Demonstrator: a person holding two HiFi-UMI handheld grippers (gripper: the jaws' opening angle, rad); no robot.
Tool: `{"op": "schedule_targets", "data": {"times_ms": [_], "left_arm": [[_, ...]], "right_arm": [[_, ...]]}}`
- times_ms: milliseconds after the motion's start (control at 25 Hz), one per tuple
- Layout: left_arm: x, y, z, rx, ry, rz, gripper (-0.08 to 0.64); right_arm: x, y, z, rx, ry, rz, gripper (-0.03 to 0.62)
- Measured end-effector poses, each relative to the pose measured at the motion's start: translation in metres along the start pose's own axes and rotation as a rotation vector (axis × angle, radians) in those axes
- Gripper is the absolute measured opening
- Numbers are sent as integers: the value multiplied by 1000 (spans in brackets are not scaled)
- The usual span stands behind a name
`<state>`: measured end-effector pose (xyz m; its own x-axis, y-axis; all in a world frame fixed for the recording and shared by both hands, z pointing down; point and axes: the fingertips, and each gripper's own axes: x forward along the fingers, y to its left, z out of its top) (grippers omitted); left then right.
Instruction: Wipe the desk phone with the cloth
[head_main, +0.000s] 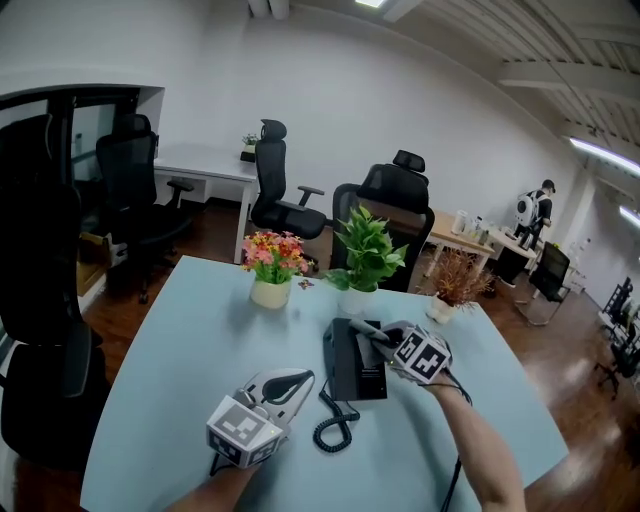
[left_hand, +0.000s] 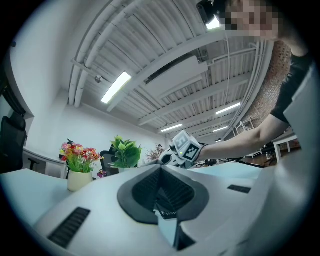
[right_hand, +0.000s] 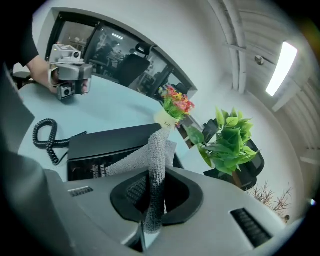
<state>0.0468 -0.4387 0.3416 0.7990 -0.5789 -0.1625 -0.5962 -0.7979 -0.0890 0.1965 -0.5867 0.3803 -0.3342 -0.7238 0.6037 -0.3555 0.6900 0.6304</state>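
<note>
- Right gripper (head_main: 375, 338) is clamped on the grey waffle cloth (right_hand: 154, 160). The fabric is pinched into a ridge between the jaws, and the loose end spills forward onto the desk phone (head_main: 352, 372).
- That hold looks deliberate: a firm pinch near one edge leaves a free flap to drag across the casing.
- The phone lies flat on the pale blue table (head_main: 190, 350), its top face open to the cloth. The gripper hovers over the phone's far right corner, so this reads as a wiping pass in progress.
- Left gripper (head_main: 295, 382) sits just left of the phone with its jaws pressed together on nothing. It's probably parked there out of the way, close enough to brace the phone if it slides.
- The coiled cord (head_main: 335, 428) loops off the phone's near side, clear of the cloth.
- The flower pot (head_main: 271, 268) and green plant (head_main: 366, 252) stand beyond the phone, well apart from the wiping.
</note>
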Motion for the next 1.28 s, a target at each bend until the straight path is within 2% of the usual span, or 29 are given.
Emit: {"op": "schedule_targets", "data": {"times_ms": [240,360,440,480,520,680,800,920,1080,1280], "left_arm": [[-1,4,-7,-1,0,-1,15],[-2,6,-9,-4,9,1,14],[-1,5,-8,-6,7,0,14],[-1,4,-9,-9,8,-3,15],[0,4,-10,-11,11,-5,15],[-2,5,-9,-14,7,-1,14],[0,5,-8,-16,2,-2,14],[-2,4,-8,-11,4,-4,15],[-3,3,-7,-8,1,-6,14],[-4,5,-6,1,7,-4,14]], "right_arm": [[-25,81,-23,-98,42,141,-3],[-43,125,-33,-182,87,300,-3],[-52,135,-42,-229,122,378,-3],[-52,127,-42,-220,116,370,-3],[-50,111,-37,-183,88,328,-3],[-33,0,-11,75,-83,-1,-3],[-13,-52,-2,205,-141,-137,-3],[10,-66,2,242,-131,-161,-3],[23,-61,1,233,-107,-121,-5],[7,-19,-7,151,-70,-24,-5]]}}
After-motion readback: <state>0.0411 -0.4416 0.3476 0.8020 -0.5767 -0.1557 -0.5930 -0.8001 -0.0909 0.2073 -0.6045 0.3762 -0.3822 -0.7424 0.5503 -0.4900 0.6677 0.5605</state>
